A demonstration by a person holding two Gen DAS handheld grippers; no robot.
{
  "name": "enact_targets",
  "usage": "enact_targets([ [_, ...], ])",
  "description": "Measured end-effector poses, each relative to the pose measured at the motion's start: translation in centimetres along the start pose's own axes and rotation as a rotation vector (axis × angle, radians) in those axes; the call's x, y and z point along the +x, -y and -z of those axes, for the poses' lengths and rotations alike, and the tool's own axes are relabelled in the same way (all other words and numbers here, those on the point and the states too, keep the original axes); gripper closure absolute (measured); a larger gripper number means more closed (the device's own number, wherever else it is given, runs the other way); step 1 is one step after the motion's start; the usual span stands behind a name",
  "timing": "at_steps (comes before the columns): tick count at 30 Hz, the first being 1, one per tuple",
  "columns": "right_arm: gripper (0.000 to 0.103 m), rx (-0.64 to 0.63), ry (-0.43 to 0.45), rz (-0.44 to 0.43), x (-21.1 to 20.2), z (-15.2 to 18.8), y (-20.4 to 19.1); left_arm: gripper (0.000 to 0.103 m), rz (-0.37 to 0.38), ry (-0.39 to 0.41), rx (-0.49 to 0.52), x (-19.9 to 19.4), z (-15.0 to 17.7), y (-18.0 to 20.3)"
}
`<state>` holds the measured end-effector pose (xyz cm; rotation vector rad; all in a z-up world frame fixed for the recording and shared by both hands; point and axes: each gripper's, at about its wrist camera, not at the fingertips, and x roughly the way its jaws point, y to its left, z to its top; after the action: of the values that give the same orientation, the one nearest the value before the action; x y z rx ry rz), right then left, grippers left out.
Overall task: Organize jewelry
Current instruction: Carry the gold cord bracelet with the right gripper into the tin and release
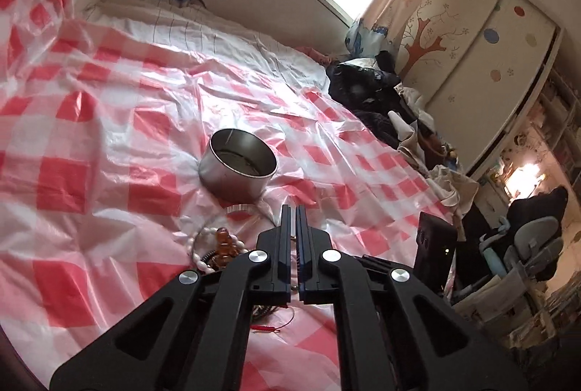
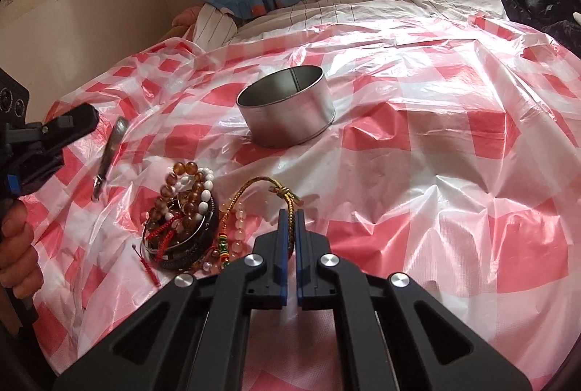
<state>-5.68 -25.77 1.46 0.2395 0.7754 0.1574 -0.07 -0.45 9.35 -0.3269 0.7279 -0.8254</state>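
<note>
braided gold cord (image 2: 270,189), limp and light, is pinched near its knot by the right gripper (image 2: 289,220), tin (image 2: 290,107) beyond; left gripper (image 1: 293,214) closed, seemingly empty.

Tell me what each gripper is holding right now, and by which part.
The right gripper pinches the braided cord bracelet just below its knot. The left gripper is nearly shut; whether it grips anything cannot be told.
</note>
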Motion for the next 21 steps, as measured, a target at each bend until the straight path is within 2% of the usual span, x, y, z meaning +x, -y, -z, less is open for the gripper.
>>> enact_targets([
  [6,0.099,-0.002,-0.004,0.001,0.1,0.0,0.0,0.101,-0.004,-0.028,-0.052,0.3,0.3,-1.6],
  [8,0.099,0.002,-0.011,0.002,0.2,0.0,0.1,0.100,-0.075,-0.056,-0.036,0.9,0.5,-1.7],
  [11,0.097,0.018,-0.024,0.021,0.4,0.0,0.3,0.098,-0.269,-0.131,-0.023,1.8,1.3,-2.9],
  [12,0.083,0.022,-0.027,0.026,0.4,0.0,0.4,0.093,-0.310,-0.160,-0.024,2.2,1.6,-3.3],
  [14,0.061,0.019,-0.027,0.039,0.4,0.0,0.4,0.084,-0.339,-0.194,-0.025,2.7,2.0,-4.1],
  [15,0.061,0.015,-0.030,0.041,0.5,0.1,0.3,0.079,-0.356,-0.209,-0.013,3.1,2.1,-4.1],
  [19,0.061,0.010,-0.065,0.038,1.1,0.2,0.4,0.078,-0.430,-0.308,0.033,5.0,3.3,-4.6],
  [21,0.069,0.004,-0.076,0.033,1.3,0.2,0.3,0.080,-0.459,-0.344,0.077,5.6,3.9,-4.5],
])
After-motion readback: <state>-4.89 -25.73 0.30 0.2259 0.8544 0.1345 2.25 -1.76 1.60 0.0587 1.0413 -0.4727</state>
